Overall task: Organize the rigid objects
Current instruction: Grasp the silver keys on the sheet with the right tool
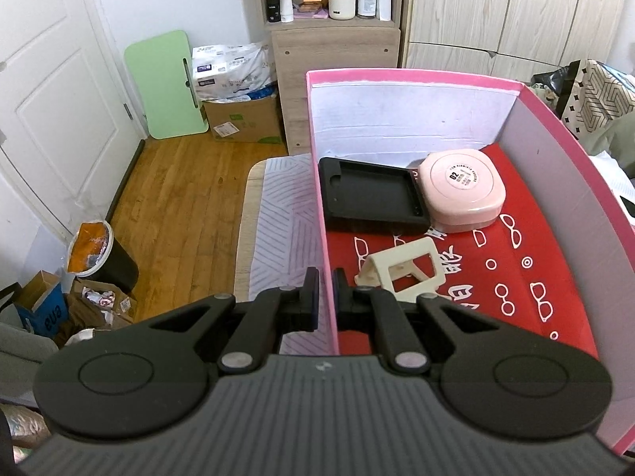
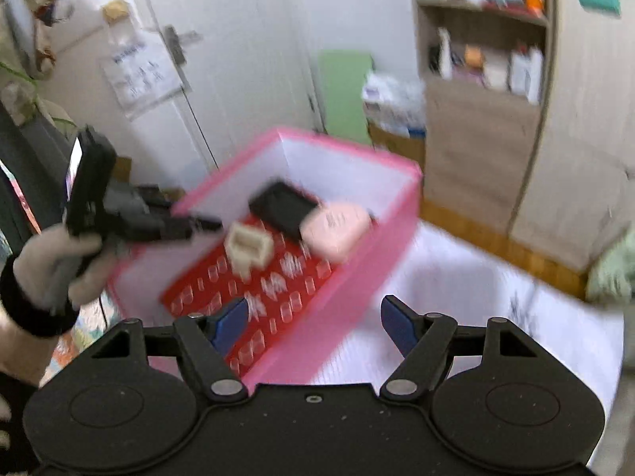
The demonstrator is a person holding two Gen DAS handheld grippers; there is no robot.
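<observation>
Inside the pink box [image 1: 416,76], left fingers [image 1: 313,293] pinching its wall: black tray [image 1: 373,198], pink case [image 1: 462,190].

1 pink box [image 1: 555,127], 1 black tray [image 1: 373,198], 1 pink case [image 1: 462,186], 1 cream stand [image 1: 405,273]

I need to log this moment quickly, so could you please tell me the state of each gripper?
Left gripper: closed on the pink box's side wall.
Right gripper: open, holding nothing.

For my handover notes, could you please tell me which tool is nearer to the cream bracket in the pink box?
Left. The left tool is clamped on the pink box wall right beside the cream bracket; the right tool hangs open above the box's near edge, farther away.
</observation>
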